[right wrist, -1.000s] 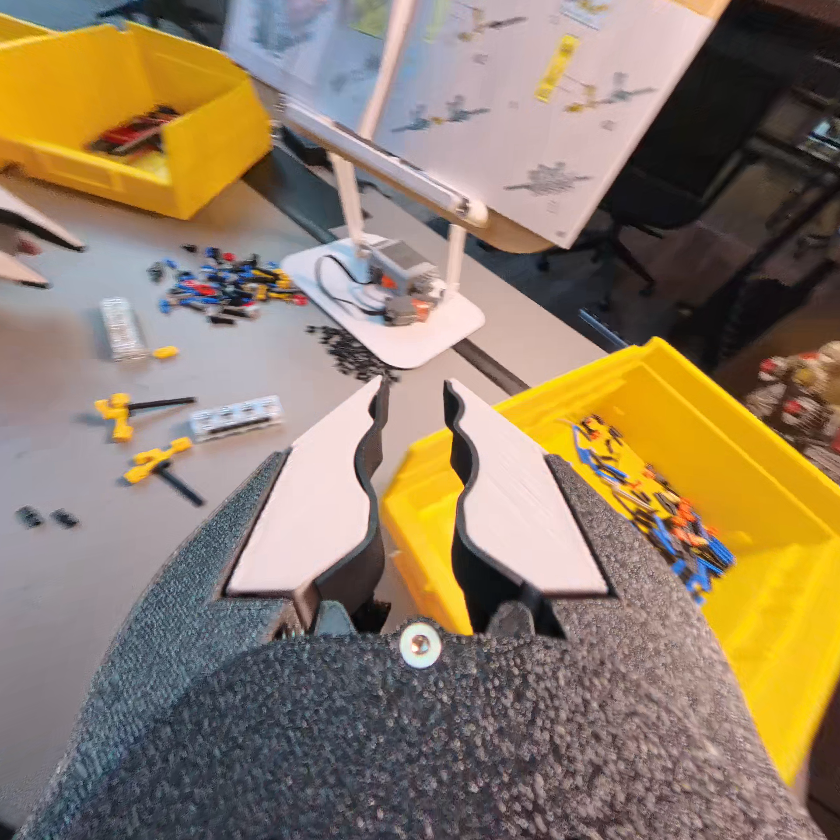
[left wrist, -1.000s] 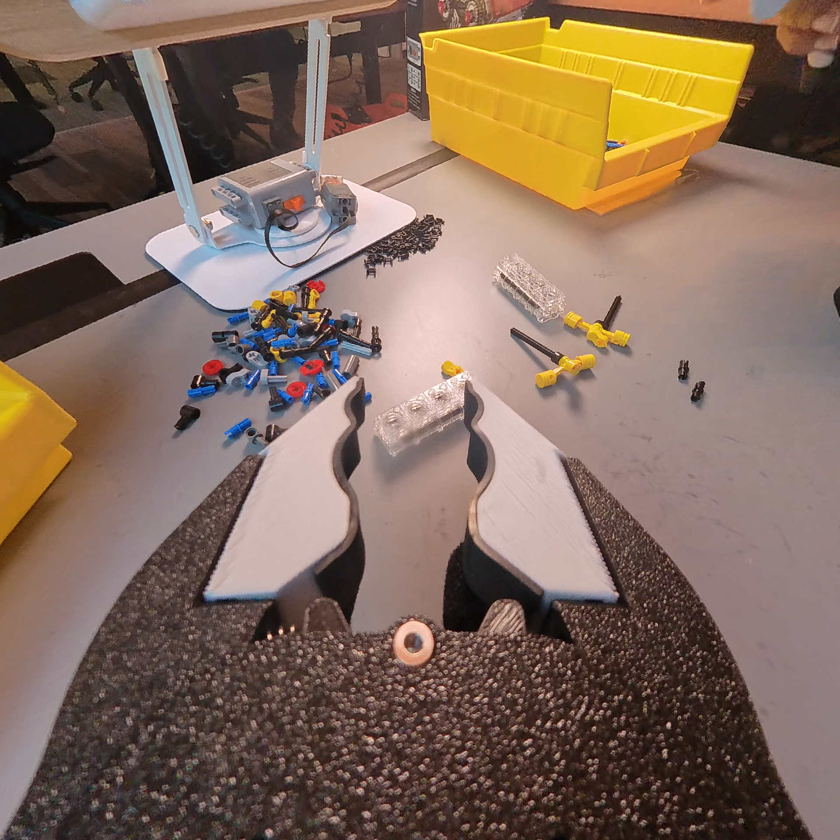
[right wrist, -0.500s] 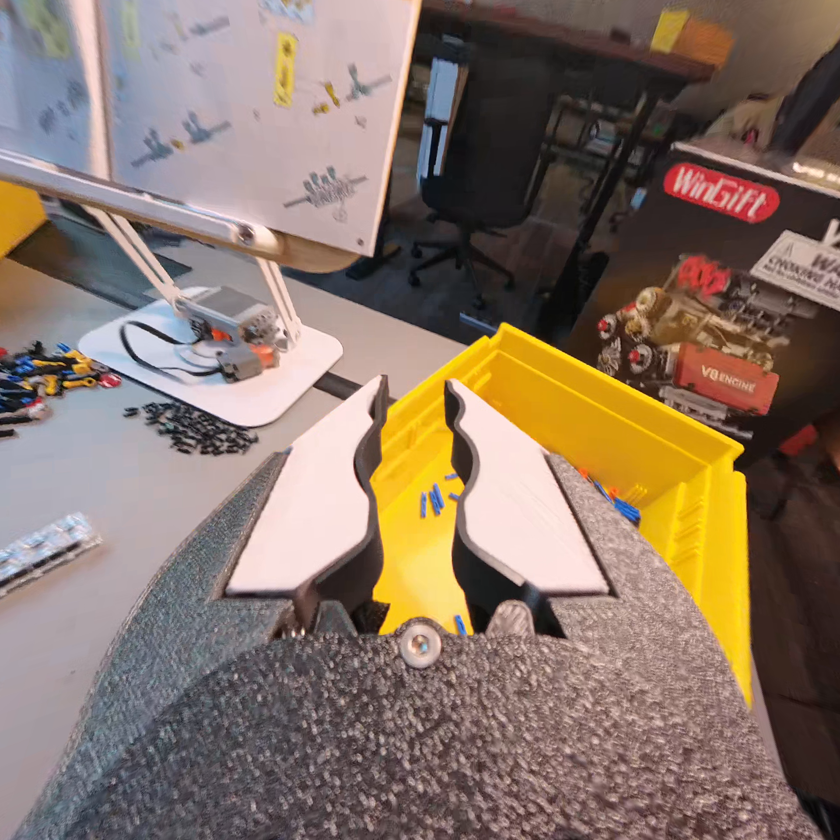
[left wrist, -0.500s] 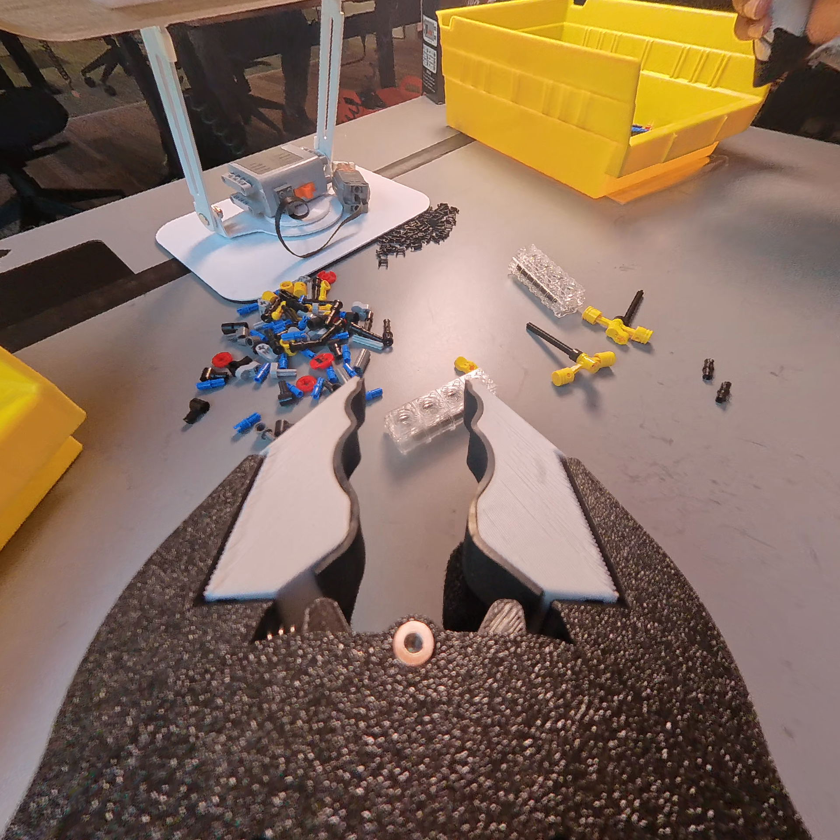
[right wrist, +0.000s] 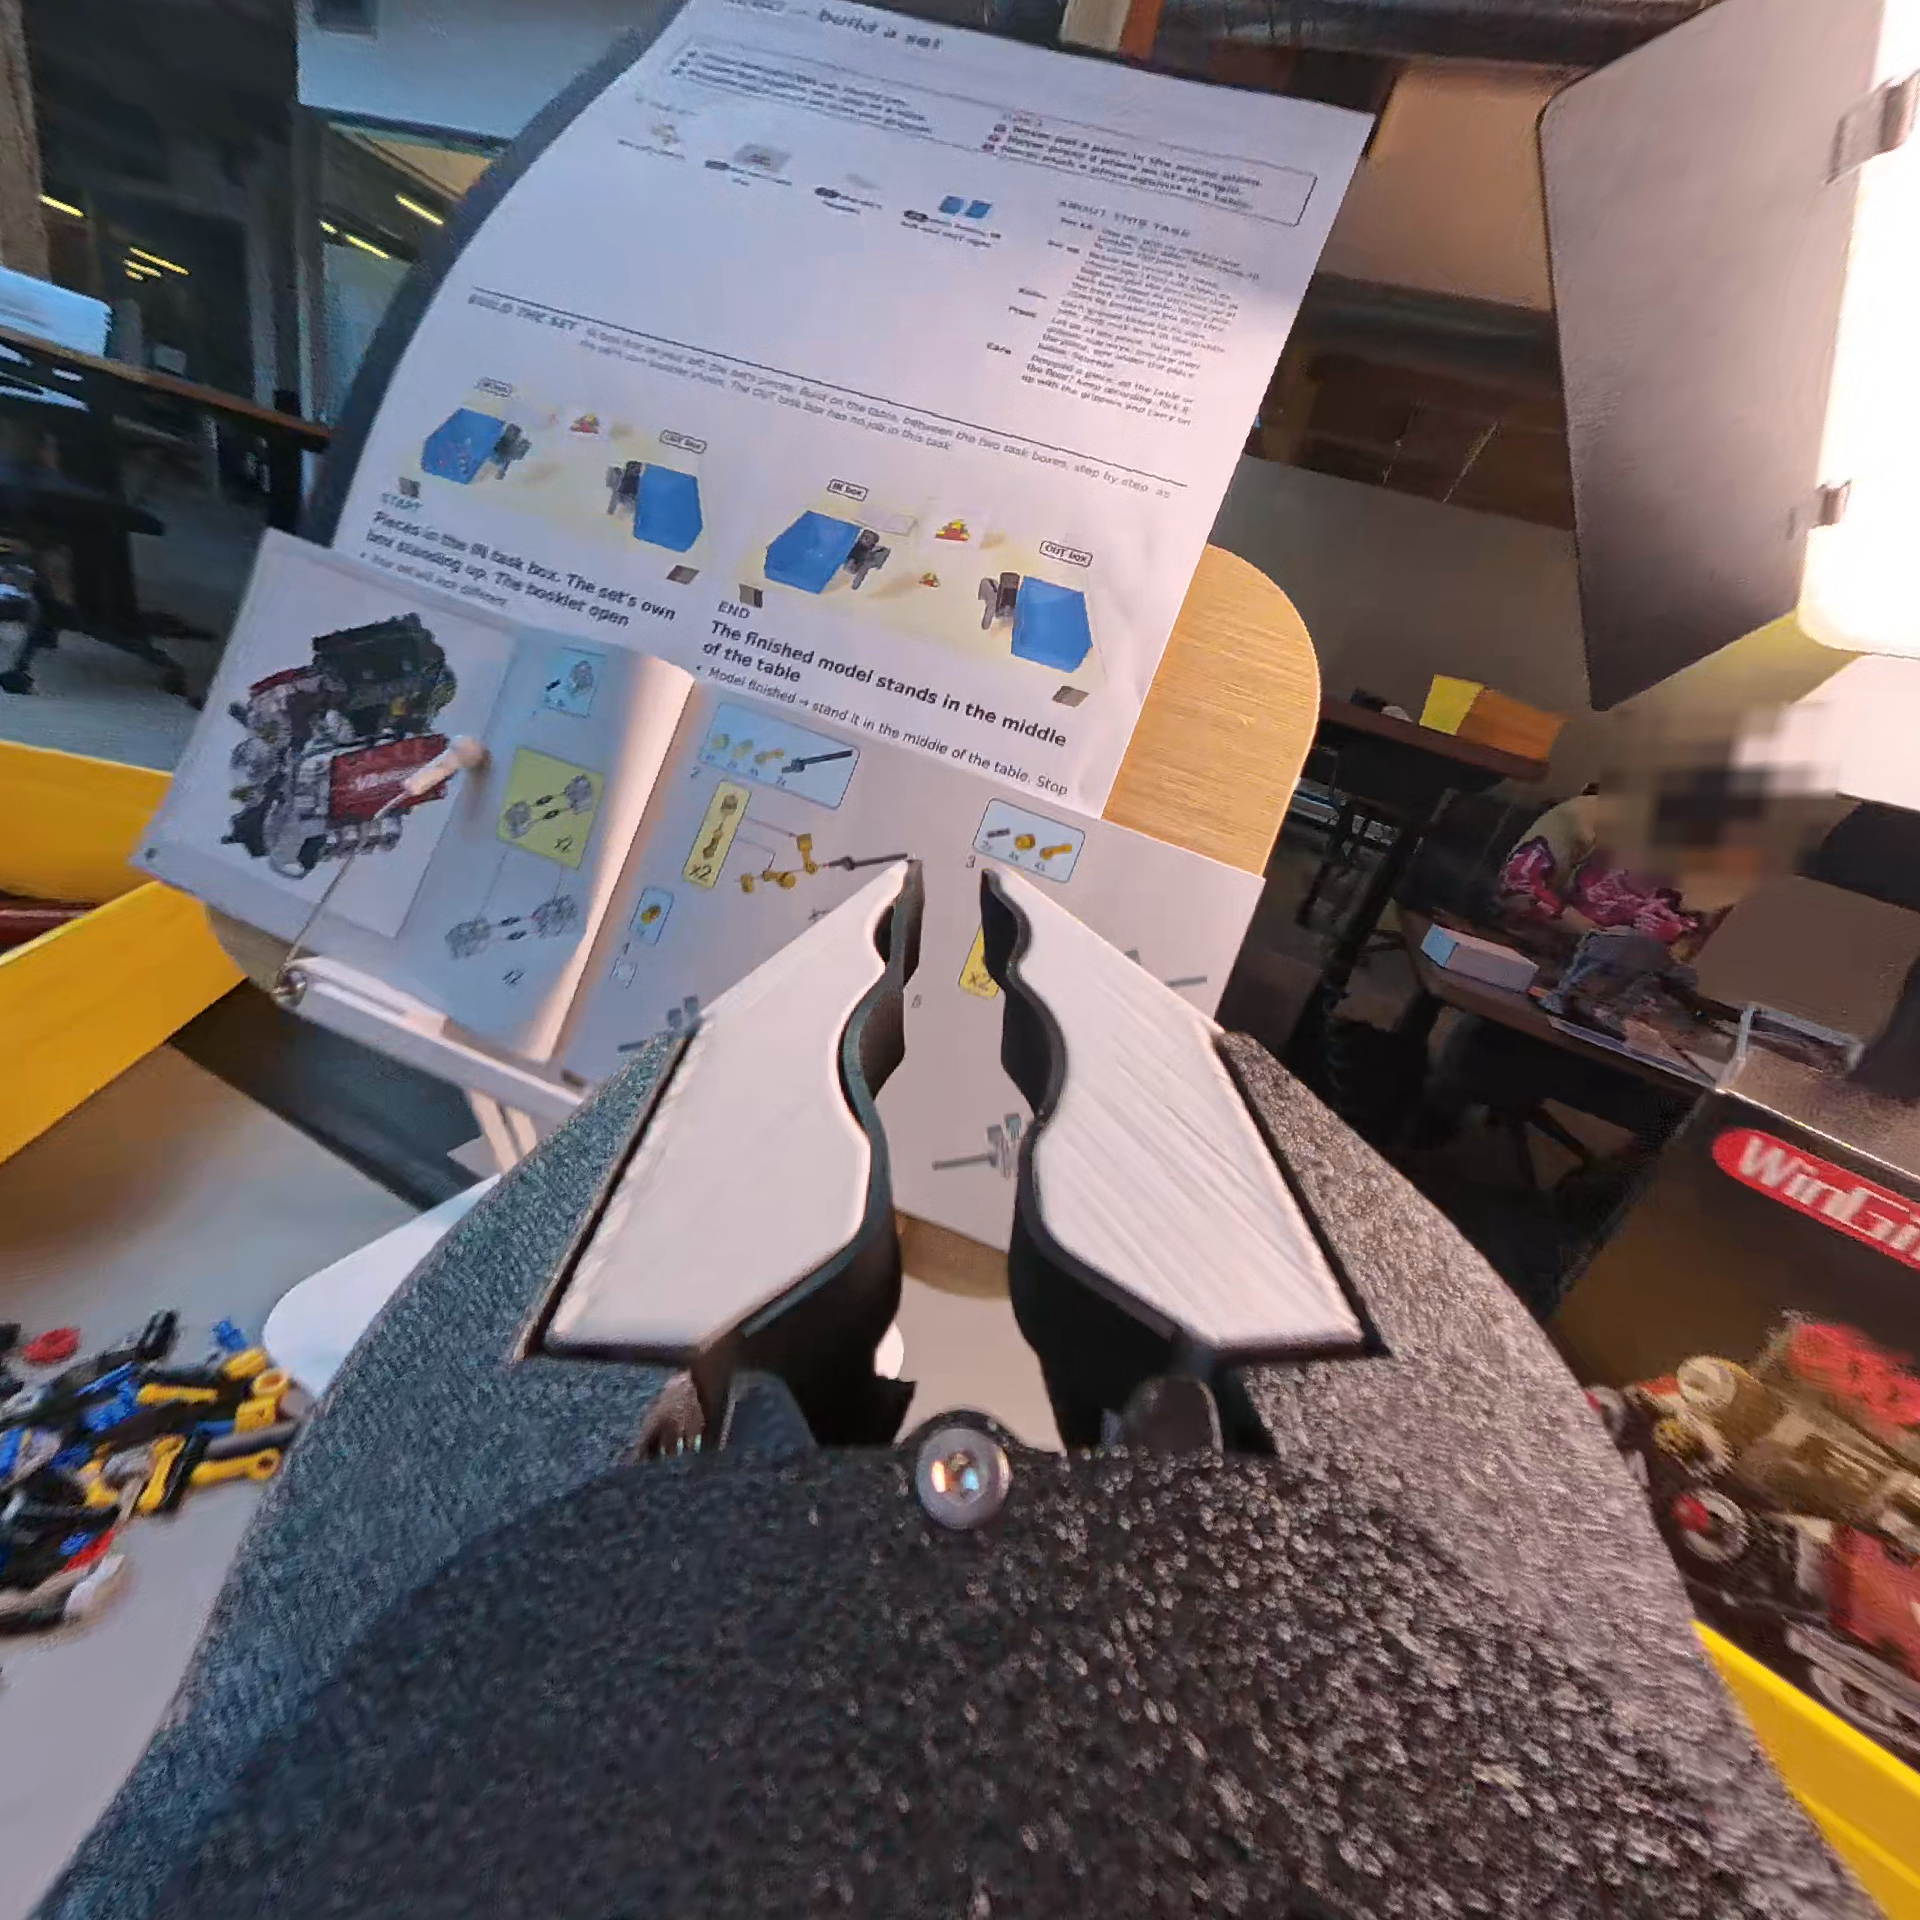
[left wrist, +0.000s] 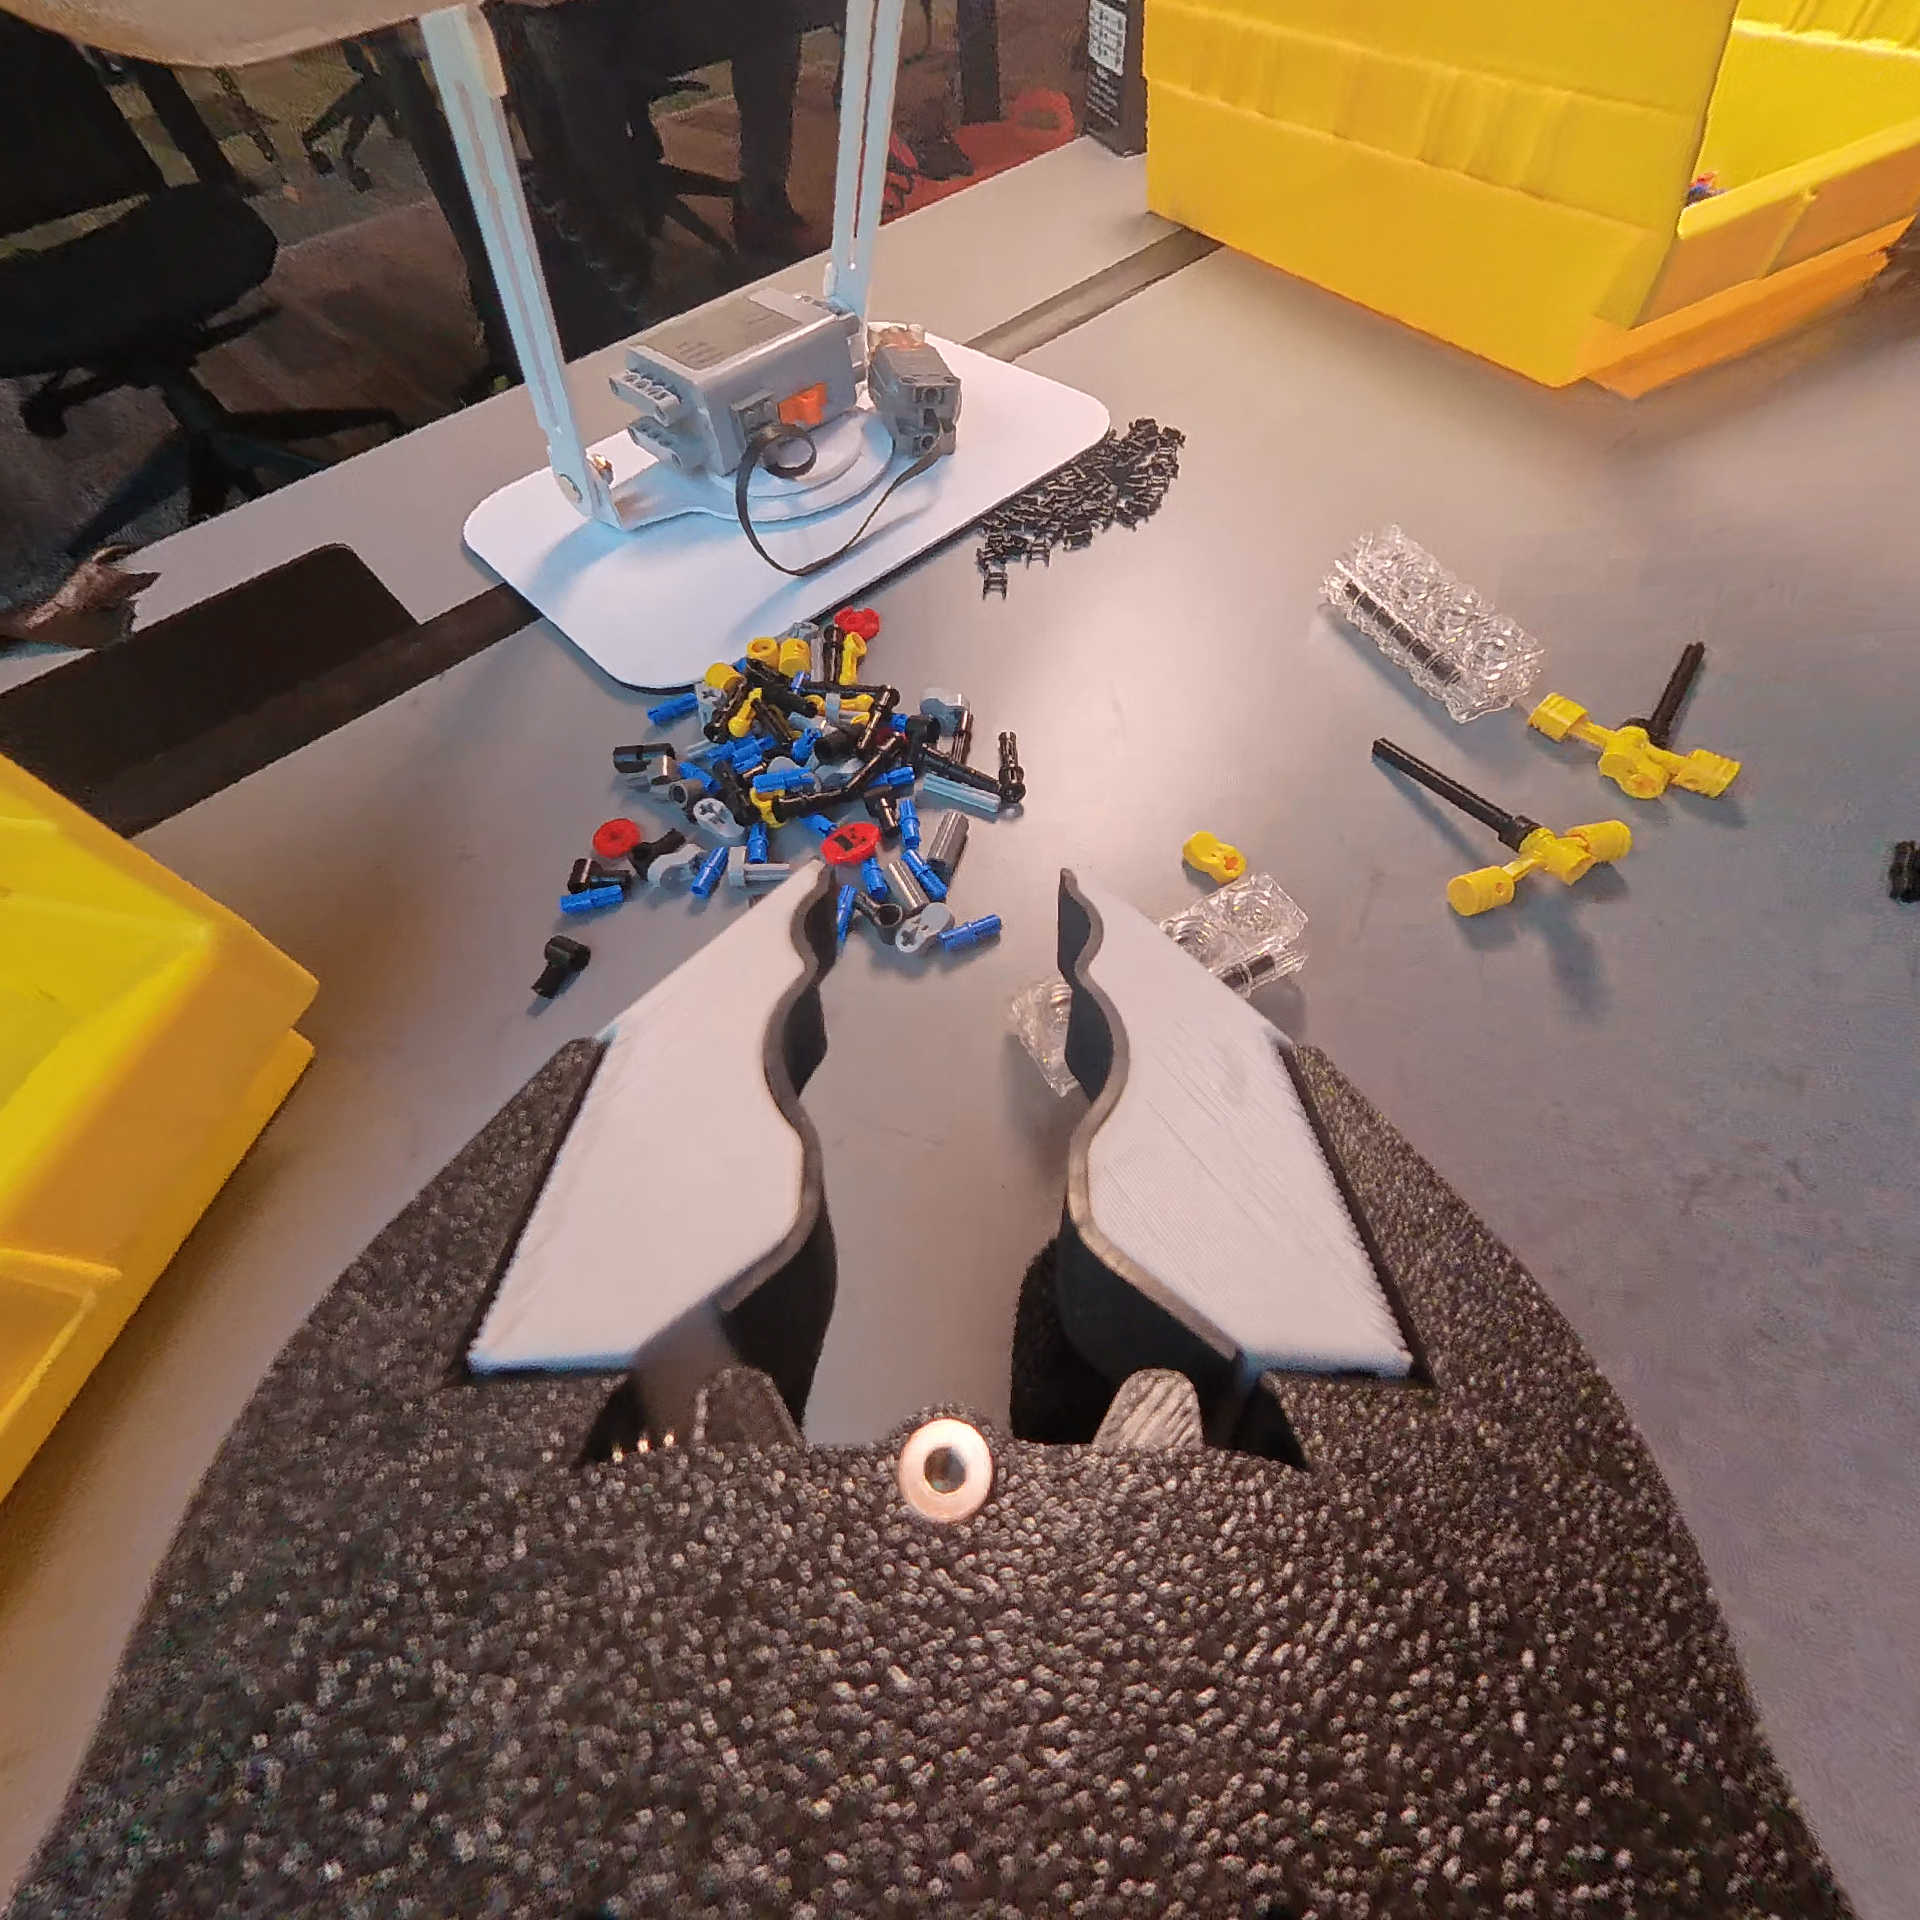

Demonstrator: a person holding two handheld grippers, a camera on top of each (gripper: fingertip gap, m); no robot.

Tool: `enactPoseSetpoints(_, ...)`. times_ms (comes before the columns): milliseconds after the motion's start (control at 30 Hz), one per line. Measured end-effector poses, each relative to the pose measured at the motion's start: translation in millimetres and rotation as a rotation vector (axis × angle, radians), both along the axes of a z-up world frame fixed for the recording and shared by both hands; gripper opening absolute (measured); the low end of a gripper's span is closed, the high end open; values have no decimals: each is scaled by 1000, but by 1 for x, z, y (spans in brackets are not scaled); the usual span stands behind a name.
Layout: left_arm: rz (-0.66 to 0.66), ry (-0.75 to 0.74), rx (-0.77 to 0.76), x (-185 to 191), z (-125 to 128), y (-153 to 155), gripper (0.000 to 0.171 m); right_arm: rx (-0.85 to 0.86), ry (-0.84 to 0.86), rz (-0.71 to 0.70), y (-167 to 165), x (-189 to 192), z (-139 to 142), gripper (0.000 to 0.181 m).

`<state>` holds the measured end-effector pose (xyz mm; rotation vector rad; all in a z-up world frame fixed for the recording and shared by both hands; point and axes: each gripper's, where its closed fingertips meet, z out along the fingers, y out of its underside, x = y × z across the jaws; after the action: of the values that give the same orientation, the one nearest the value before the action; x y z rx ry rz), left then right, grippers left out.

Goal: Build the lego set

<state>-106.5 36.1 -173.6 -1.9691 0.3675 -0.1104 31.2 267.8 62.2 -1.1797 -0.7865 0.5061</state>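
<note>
My left gripper (left wrist: 945, 894) is open and empty, low over the grey table (left wrist: 1558, 1195). Its tips are at the near edge of a pile of small coloured pins and connectors (left wrist: 800, 769). A clear studded brick (left wrist: 1236, 925) lies partly under its right finger. A small yellow connector (left wrist: 1212, 850) lies just beyond. My right gripper (right wrist: 948, 883) is raised and empty, its jaws only a narrow gap apart. It points at an open booklet (right wrist: 520, 831) and a printed sheet (right wrist: 831, 312) on a stand.
A second clear brick (left wrist: 1434, 634), two yellow-and-black axle assemblies (left wrist: 1538, 852) (left wrist: 1631, 753) and black pins (left wrist: 1091, 499) lie to the right. A grey battery box (left wrist: 738, 384) sits on the stand's white base. Yellow bins stand far right (left wrist: 1403, 156) and near left (left wrist: 104, 1039). A person (right wrist: 1600, 883) sits far off. One gripper's finger ends stand about 35 cm off the other's. The clear studded brick (left wrist: 1236, 925) sits 4 cm or so from the ends of my left fingers. Measured from the fingertips, the small yellow connector (left wrist: 1212, 850) is 7 cm or so from the left gripper and 35 cm from the right.
My left gripper has shifted left, so the clear brick went from between its fingers to under the right one. My right gripper swung up from the yellow bin to the booklet, and its jaws narrowed.
</note>
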Motion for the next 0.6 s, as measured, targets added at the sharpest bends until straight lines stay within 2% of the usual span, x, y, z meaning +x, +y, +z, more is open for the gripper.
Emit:
enactPoseSetpoints(200,-33,93,-6,8,-7,-3,42,-116,29,-24,63,-42,-1,2)
enactPoseSetpoints(333,-36,98,-22,9,-10,-3,43,-165,17,-17,74,-47,-10,0)
enactPoseSetpoints(400,-23,77,-23,6,-9,-2,43,-146,56,9,61,-41,-2,0)
enactPoseSetpoints(500,23,20,-22,-7,-4,3,42,-81,104,129,10,-31,11,2)
enactPoseSetpoints(600,93,4,-37,-33,-3,10,42,-77,59,226,-46,-19,-5,2)
